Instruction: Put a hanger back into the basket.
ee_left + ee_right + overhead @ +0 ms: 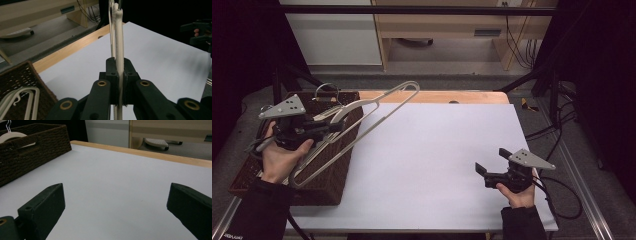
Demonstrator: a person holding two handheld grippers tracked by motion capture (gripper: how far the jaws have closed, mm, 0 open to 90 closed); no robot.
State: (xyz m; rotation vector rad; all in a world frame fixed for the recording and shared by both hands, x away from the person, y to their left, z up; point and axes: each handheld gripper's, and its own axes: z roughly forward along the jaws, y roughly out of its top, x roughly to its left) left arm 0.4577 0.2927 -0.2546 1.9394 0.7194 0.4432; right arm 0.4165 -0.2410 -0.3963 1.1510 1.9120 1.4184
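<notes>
High view: your white-covered rectangular table [432,165] takes up the middle, with the dark brown woven wicker basket [257,175] at its nine o'clock edge. Above the basket's near rim, at about ten o'clock from table centre, the cream plastic clothes hanger [384,105] rides clear of the table, tilted, one long end reaching toward twelve o'clock. Your left gripper [329,125] has its black jaws clamped on the hanger's flat bar near the shoulder; the left gripper view shows the pads pinching the cream bar [119,50] edge-on. Another pale hanger [23,98] lies in the basket. At four o'clock, your right gripper [484,172] hovers just over the sheet with its jaws spread wide, nothing between them. The hanger looks light, stiff and smooth, so it could pivot or slip in a single pinch. A hold on the bar close to the hook's neck, near its balance point, should steady it best.
</notes>
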